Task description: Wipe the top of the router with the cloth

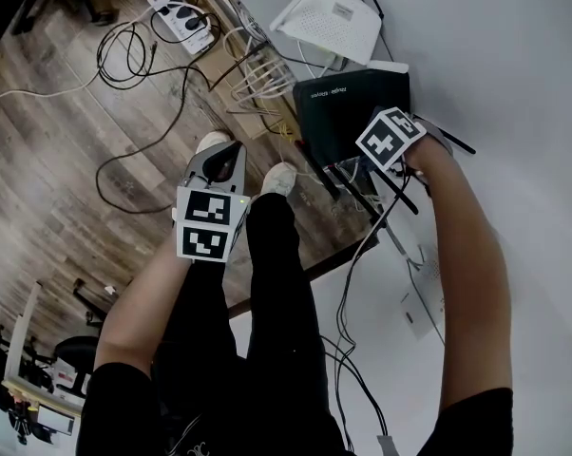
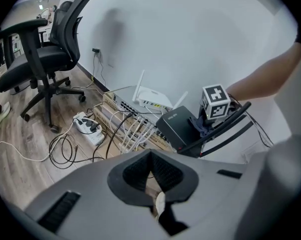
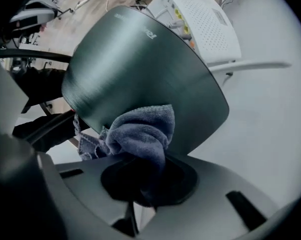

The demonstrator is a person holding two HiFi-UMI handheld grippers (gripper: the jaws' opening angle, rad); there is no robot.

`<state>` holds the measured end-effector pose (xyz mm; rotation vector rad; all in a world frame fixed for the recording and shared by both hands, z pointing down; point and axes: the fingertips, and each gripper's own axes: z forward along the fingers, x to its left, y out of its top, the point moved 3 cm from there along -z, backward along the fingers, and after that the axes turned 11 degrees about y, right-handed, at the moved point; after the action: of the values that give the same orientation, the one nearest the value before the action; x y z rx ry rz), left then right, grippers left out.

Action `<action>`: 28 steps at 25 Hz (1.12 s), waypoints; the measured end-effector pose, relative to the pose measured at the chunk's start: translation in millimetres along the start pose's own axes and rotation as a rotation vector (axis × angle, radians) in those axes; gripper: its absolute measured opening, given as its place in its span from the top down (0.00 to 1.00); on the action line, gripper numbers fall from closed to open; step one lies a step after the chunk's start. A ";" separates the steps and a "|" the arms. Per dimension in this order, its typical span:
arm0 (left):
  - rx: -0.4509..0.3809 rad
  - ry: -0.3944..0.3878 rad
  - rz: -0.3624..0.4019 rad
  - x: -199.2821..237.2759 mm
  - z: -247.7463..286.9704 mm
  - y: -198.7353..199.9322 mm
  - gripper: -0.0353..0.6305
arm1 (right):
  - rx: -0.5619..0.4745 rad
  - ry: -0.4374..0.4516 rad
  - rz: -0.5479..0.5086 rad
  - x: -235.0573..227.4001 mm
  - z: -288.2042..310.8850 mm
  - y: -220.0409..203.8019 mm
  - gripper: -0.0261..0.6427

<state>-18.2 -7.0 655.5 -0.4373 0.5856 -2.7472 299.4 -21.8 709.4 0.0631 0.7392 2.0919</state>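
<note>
A black router with long black antennas sits at the edge of a white desk. My right gripper is shut on a grey-blue cloth, and the cloth is pressed on the router's dark top near its near edge. My left gripper hangs to the left over the floor, away from the router, jaws together with nothing between them.
A white router lies behind the black one. Cardboard boxes with network gear and white cables, a power strip and loose cords lie on the wood floor. An office chair stands left.
</note>
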 end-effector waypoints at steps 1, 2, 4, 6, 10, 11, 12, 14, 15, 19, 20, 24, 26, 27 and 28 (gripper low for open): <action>0.002 0.003 -0.004 1.6 0.0 -1.3 0.95 | 0.015 -0.029 0.007 -5.4 1.7 -3.4 0.93; 0.004 0.006 -0.008 3.0 0.0 -2.7 0.96 | 0.029 -0.056 0.012 -10.5 3.3 -6.6 0.93; 0.008 0.008 -0.016 4.6 0.1 -5.5 0.96 | 0.045 -0.092 0.021 -17.8 5.0 -11.7 0.93; 0.011 0.005 -0.019 5.0 0.4 -8.1 0.96 | 0.042 -0.103 0.021 -19.9 5.1 -13.9 0.93; 0.012 -0.005 -0.012 2.1 3.7 -8.6 0.96 | 0.012 -0.155 0.013 -26.2 2.5 -11.0 0.93; 0.009 -0.009 -0.012 0.5 3.9 -7.8 0.95 | -0.005 -0.181 0.019 -30.4 -1.0 -8.5 0.93; 0.007 -0.013 -0.011 -1.0 3.9 -7.1 0.96 | -0.028 -0.210 0.029 -35.3 -6.2 -4.6 0.93; 0.006 -0.019 -0.009 -2.1 4.4 -5.9 0.95 | -0.081 -0.276 0.044 -47.1 -19.3 7.3 0.93; 0.006 -0.020 -0.007 -1.8 4.9 -5.3 0.95 | -0.104 -0.312 0.045 -53.6 -25.7 14.5 0.93; 0.005 -0.012 -0.011 3.0 6.1 -4.1 0.96 | -0.162 -0.416 0.063 -76.7 -39.7 34.3 0.93; 0.005 -0.009 -0.015 4.7 6.1 -4.6 0.96 | -0.170 -0.436 0.066 -81.4 -41.3 35.8 0.93; 0.016 0.005 -0.018 14.3 5.0 -9.7 0.95 | -0.191 -0.511 0.045 -93.2 -45.5 37.2 0.93; 0.020 0.011 -0.019 18.7 5.3 -11.3 0.95 | -0.189 -0.534 0.035 -96.7 -46.2 36.9 0.93; 0.020 0.013 -0.020 20.2 5.7 -11.3 0.95 | -0.193 -0.538 0.037 -98.5 -46.4 36.7 0.93; 0.019 0.014 -0.021 21.2 6.4 -11.1 0.96 | -0.204 -0.537 0.045 -100.3 -46.6 36.8 0.93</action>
<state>-37.7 -6.8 670.8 -0.4224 0.5607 -2.7754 318.4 -136.7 712.9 0.5100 0.2012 2.0465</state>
